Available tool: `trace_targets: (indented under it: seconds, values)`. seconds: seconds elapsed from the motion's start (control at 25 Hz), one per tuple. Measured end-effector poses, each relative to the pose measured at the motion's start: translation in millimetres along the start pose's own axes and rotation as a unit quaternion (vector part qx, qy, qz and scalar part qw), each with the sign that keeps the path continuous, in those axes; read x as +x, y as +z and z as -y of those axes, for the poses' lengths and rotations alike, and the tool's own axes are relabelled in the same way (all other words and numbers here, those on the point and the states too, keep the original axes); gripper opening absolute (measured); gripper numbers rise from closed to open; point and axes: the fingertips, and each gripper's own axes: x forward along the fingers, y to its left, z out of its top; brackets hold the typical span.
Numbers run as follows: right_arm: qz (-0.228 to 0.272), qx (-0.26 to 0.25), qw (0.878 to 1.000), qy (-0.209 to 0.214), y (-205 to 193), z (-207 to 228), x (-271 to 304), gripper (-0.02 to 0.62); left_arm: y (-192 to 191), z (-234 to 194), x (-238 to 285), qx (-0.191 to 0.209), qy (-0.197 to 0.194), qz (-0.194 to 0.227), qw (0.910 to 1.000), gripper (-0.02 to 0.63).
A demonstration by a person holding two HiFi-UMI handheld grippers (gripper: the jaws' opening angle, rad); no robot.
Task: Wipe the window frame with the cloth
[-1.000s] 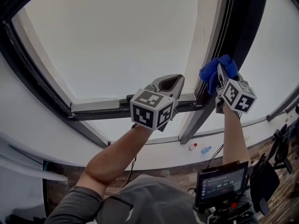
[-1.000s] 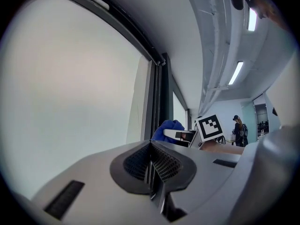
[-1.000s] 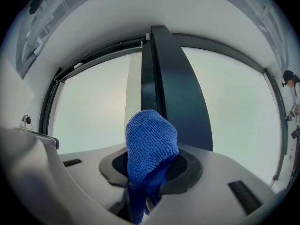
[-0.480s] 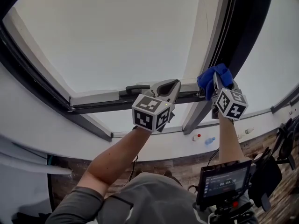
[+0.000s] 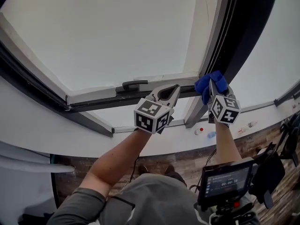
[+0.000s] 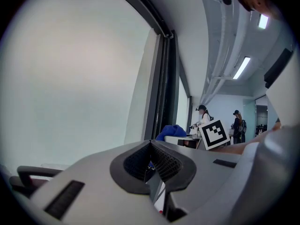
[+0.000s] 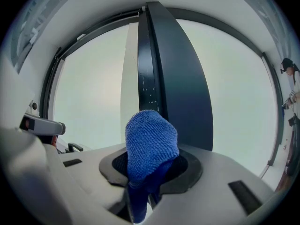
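Right gripper view: blue cloth (image 7: 151,144) bunched into a rounded wad and clamped in the jaws of the right hand-held gripper (image 7: 150,165), wad poking out past the tips, a tail hanging down between the jaws. Cloth sits at the foot of the dark upright of the window frame (image 7: 171,78), right of centre in the scene. Contact looks likely but can't be confirmed.

Handling, as a judgement:
- The knit looks soft and light, so the cloth should compress and drag over the frame rather than slide off.
- Nothing fragile.
- The hold on the middle of the bundle looks right, since it leaves the wad free in front as the wiping face. A grip near an edge would let it flop.

Left hand-held gripper (image 6: 150,144) is clenched on nothing, tips together, hovering left of the cloth near the lower horizontal frame bar.

View differences:
- The head view alone shows the layout: the upright meeting the horizontal bar, a dark window handle (image 5: 134,84) further left on that bar, and a monitor (image 5: 224,184) near the bottom right.
- The left gripper view shows the cloth side-on against the frame, plus people (image 6: 202,118) far off in the room, seen nowhere else.
- Only the right gripper view shows the pinch itself.
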Motion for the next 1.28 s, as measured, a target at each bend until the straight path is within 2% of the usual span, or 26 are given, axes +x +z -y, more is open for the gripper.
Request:
trace_targets:
  seconds: [0.2,0.44,0.84,1.04,1.28]
  values:
    - [-0.033,-0.001,0.999,-0.002,-40.4,3.4,3.5,0.129,-19.9,0.9,6.0,0.011,0.005,-0.013,0.9999,0.009]
    - [-0.061,0.001,0.998,-0.012,-83.6,5.1,7.1,0.129,-46.8,-8.3,10.1,-0.005,0.019,-0.031,0.9993,0.009]
    - [-0.107,0.009,0.994,-0.025,-135.3,6.9,15.2,0.129,-58.2,-11.0,10.1,-0.006,0.025,-0.039,0.9989,0.009]
    - [-0.098,0.017,0.995,-0.014,-118.6,-3.1,12.1,0.129,-48.8,-14.7,1.7,-0.009,0.033,-0.032,0.9989,0.009]
    - [-0.07,0.024,0.997,0.031,-60.8,-46.5,-2.8,0.129,-9.5,-18.4,-23.8,0.005,0.047,0.005,0.9989,0.009]
